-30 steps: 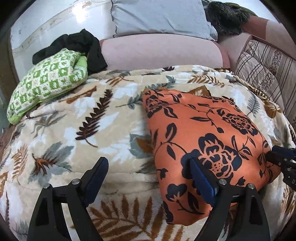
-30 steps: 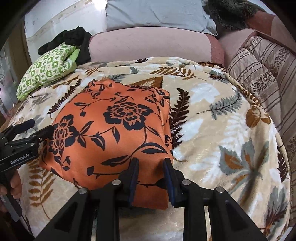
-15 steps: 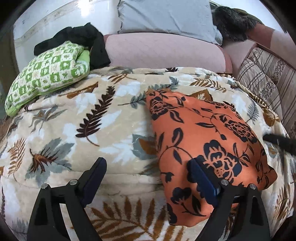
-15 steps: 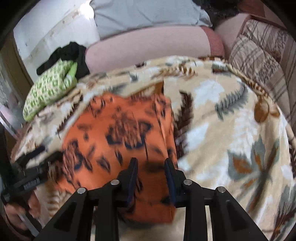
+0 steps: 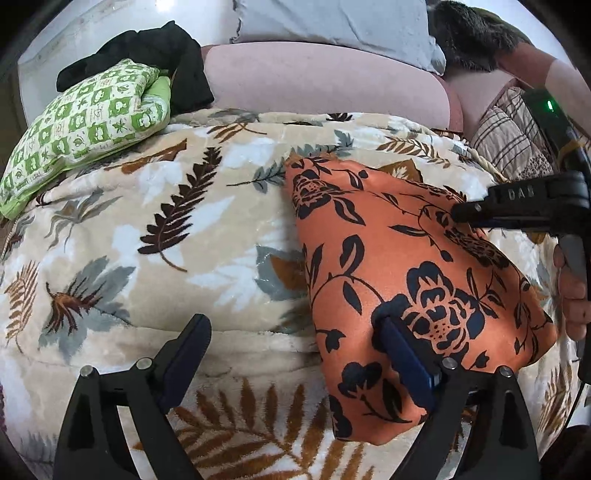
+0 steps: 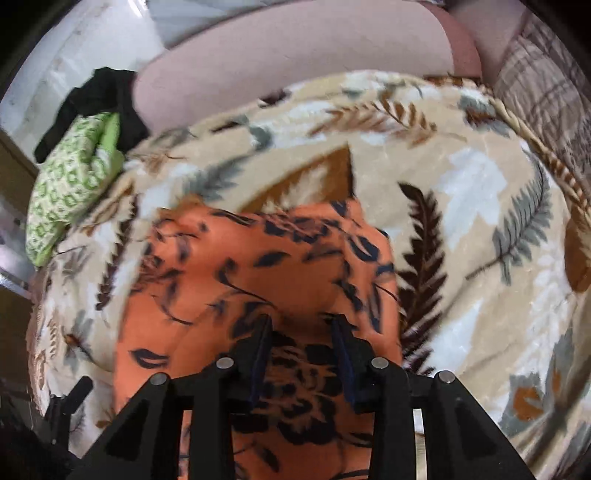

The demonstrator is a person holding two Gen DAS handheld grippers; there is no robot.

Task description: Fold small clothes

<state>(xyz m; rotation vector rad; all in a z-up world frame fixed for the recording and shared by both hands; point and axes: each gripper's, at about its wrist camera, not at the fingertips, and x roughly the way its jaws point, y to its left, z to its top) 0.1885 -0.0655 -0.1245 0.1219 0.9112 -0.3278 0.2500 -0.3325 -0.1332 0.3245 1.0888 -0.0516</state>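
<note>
An orange cloth with dark flower print (image 5: pixel 399 266) lies folded on a leaf-patterned blanket (image 5: pixel 155 236). My left gripper (image 5: pixel 295 347) is open wide above the blanket, its right finger (image 5: pixel 402 358) over the cloth's near left part. My right gripper (image 6: pixel 301 332) hovers over the same cloth (image 6: pixel 266 273), jaws partly open, with cloth showing between them; I cannot tell if they touch it. The right gripper also shows in the left wrist view (image 5: pixel 480 214), above the cloth's far right edge.
A green checked folded cloth (image 5: pixel 85 129) and a black garment (image 5: pixel 162 48) lie at the far left. A pink sofa back (image 5: pixel 317 81) with a grey pillow (image 5: pixel 332 18) runs behind. A striped cushion (image 5: pixel 513 144) sits at the right.
My right gripper has lifted and moved forward over the orange cloth, and its jaws have opened a little. My left gripper has shifted only slightly and stays open.
</note>
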